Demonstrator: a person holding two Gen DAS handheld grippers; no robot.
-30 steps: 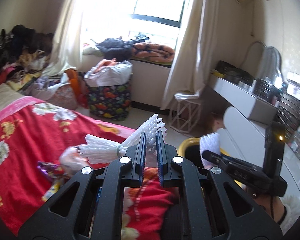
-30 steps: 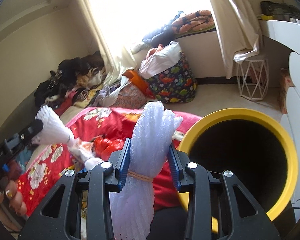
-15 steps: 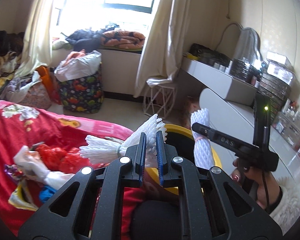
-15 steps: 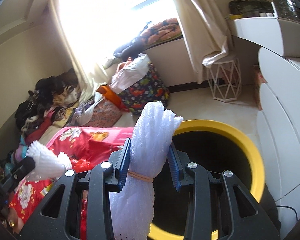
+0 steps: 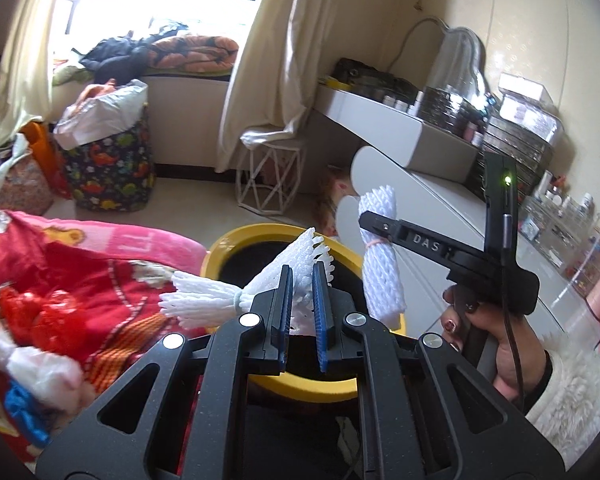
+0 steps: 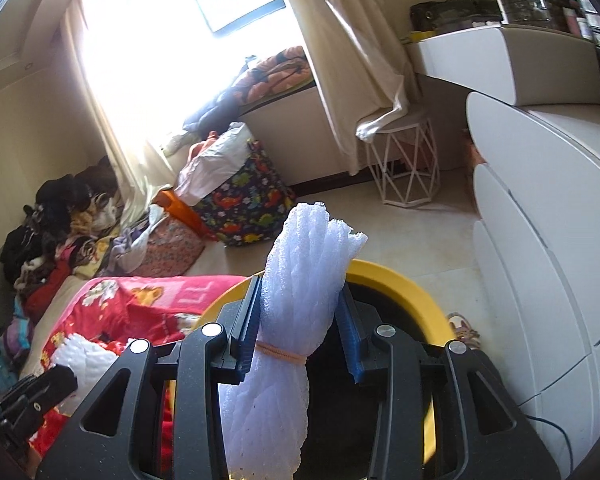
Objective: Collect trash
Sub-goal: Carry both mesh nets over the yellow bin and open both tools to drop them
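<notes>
Yellow-rimmed bin (image 5: pixel 341 385) stands beside the bed (image 5: pixel 112 264), its inside too dark to make out. My left tongs (image 5: pixel 303 312) are nearly closed, pinching a tied white foam net (image 5: pixel 220 300) over the rim. My right tongs (image 6: pixel 300 332) are part open, clamped on a banded foam roll (image 6: pixel 296 300) above the bin's mouth. More wrappers (image 5: pixel 32 340) lie blurred on the bed, cut off at the left edge.

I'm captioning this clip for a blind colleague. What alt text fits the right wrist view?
The right claw grips a white foam-net bundle tied with an orange rubber band, above a round yellow-rimmed black bin. A red floral blanket lies left of the bin, with a white drawer unit on the right.
</notes>
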